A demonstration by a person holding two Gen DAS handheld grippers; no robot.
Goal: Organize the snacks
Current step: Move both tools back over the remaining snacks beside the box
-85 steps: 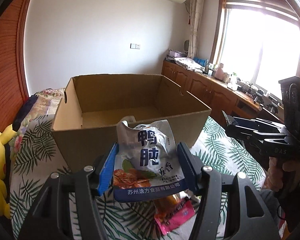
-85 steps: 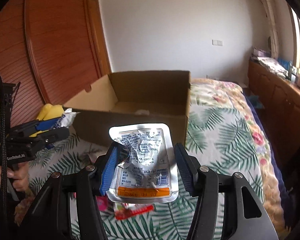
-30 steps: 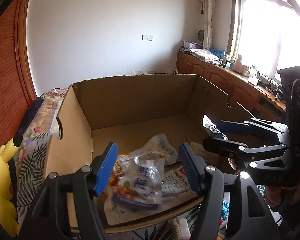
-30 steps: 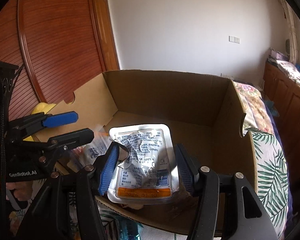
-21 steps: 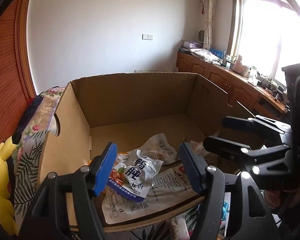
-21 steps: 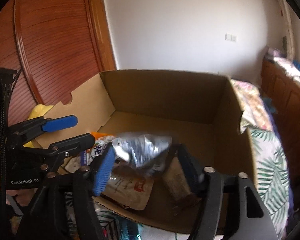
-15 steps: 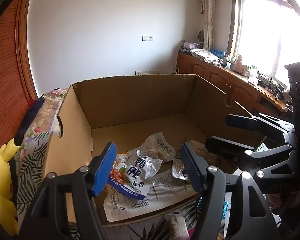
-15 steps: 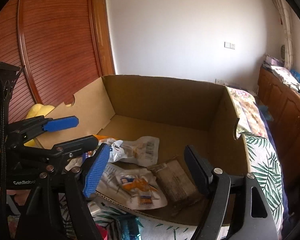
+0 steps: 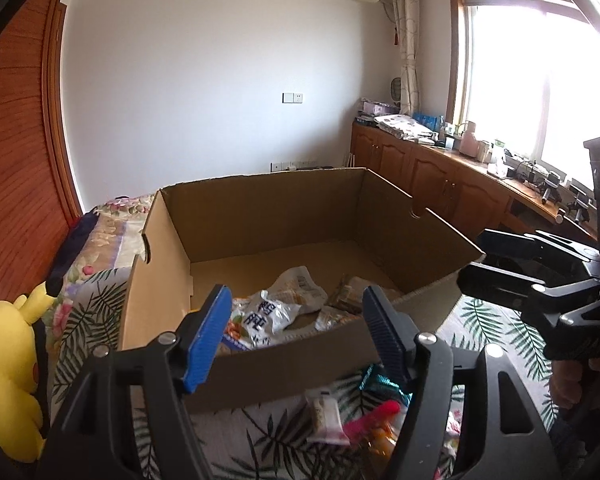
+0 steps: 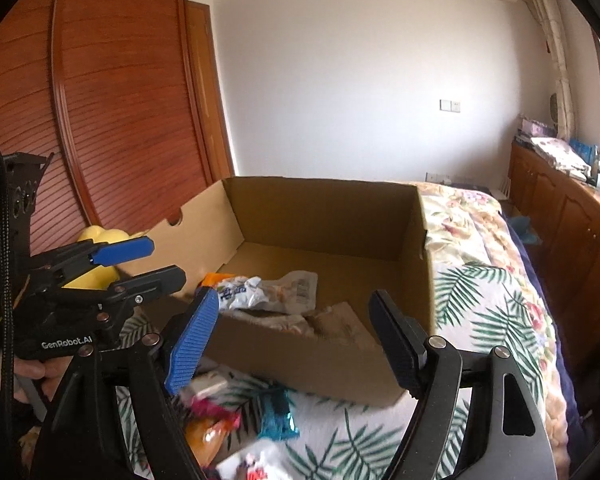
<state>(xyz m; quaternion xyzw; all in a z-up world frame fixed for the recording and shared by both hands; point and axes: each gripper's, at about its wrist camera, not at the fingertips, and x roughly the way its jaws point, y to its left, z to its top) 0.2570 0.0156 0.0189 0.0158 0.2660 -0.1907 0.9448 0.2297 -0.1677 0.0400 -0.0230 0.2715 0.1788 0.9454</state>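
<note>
An open cardboard box (image 9: 260, 212) stands on the bed; it also shows in the right wrist view (image 10: 324, 208). Several snack packets lie inside it, among them a white and blue packet (image 9: 268, 316) and a silver packet (image 10: 296, 292). My left gripper (image 9: 300, 336) is open and empty, in front of the box's near wall. My right gripper (image 10: 292, 344) is open and empty, also in front of the box. Loose snack packets lie on the bedspread below both grippers: a white one (image 9: 324, 412), a pink one (image 9: 372, 416) and a teal one (image 10: 276, 416).
The bedspread (image 10: 496, 320) has a green leaf print. A yellow plush toy (image 9: 8, 364) lies left of the box. A wooden sliding door (image 10: 120, 100) stands to the left. Wooden cabinets (image 9: 428, 184) run under the window on the right.
Both grippers opened and dropped their packets into the box, then pulled back and up from the box. The loose packets on the bed have come into view below them.
</note>
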